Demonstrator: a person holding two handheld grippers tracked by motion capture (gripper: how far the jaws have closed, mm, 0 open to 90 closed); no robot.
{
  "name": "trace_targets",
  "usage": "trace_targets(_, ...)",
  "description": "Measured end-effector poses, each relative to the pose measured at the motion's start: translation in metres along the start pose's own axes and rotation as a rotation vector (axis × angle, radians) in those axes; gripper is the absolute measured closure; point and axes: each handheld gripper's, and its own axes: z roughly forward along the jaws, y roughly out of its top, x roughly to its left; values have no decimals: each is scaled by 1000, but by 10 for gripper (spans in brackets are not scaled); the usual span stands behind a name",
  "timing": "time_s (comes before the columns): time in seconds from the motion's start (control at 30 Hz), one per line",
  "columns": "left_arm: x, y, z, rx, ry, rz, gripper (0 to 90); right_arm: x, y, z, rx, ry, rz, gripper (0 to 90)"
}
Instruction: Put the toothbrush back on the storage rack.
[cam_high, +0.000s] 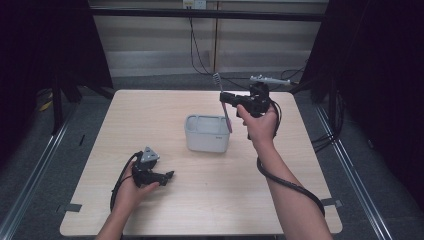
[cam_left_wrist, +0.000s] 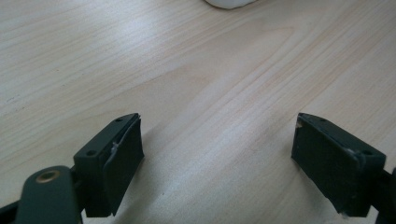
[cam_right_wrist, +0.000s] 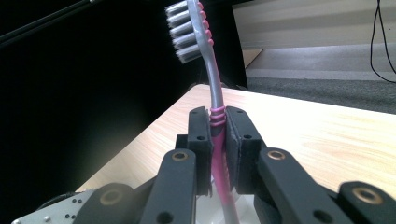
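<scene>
One toothbrush clamped in right tool; left tool wide open, empty; one tub.

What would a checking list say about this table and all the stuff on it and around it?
Surface: light wooden table, bare wood around the things.
Job's things: pink and grey toothbrush held upright, bristles on top, its lower end over the white container in the high view; whether it touches inside, cannot tell.
Clutter: nothing seen.
Grippers: right gripper shut on the toothbrush handle, raised above the table; left gripper open, nothing between its jaws, low over the table's near left part.
Cables: black cable along the right forearm; another loops by the left hand; wires hang on the back wall.
Surroundings: grey floor, dark curtains at both sides, metal rails along the floor.
</scene>
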Motion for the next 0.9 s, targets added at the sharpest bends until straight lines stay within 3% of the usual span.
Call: trace_targets(0.9,0,0,0,0,0,0,160,-2,5,17,-11,-18,0,810)
